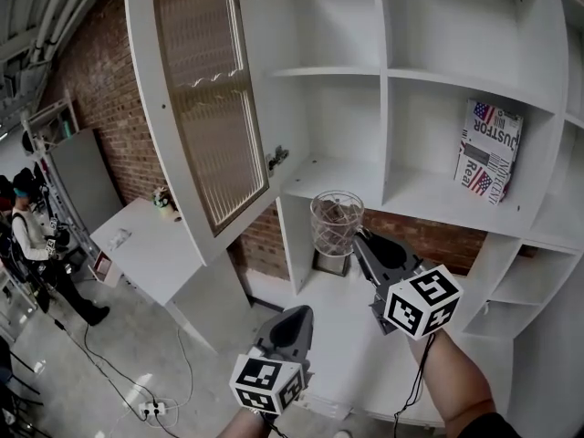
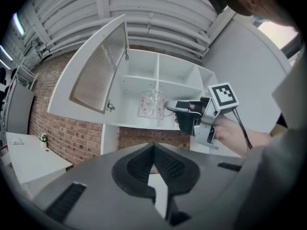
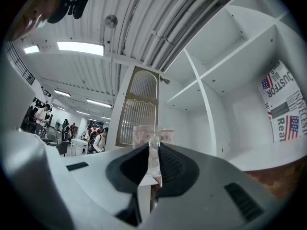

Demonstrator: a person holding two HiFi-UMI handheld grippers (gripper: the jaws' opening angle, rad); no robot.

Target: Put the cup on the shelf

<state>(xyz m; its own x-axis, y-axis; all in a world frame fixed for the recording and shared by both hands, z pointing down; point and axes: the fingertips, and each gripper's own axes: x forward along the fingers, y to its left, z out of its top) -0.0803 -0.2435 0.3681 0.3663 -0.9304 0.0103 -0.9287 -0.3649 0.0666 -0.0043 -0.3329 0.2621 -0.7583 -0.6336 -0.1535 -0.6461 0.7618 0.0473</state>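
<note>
A clear glass cup (image 1: 335,220) hangs in front of the white shelf unit (image 1: 383,80), near the front edge of its lower left shelf board (image 1: 319,173). My right gripper (image 1: 365,245) is shut on the cup's wall from the right side. In the right gripper view the glass cup (image 3: 152,135) rises between the pressed pads. In the left gripper view the cup (image 2: 152,104) and the right gripper (image 2: 178,110) show before the open compartments. My left gripper (image 1: 290,322) sits lower and nearer, shut and empty; its jaws meet (image 2: 153,150).
The cabinet door (image 1: 205,99) with ribbed glass stands open at the left. A flag-printed box (image 1: 491,149) leans in the right compartment. A white counter (image 1: 365,336) lies under the shelves. A white table (image 1: 146,245), people (image 1: 27,235) and a power strip (image 1: 151,409) are at the left.
</note>
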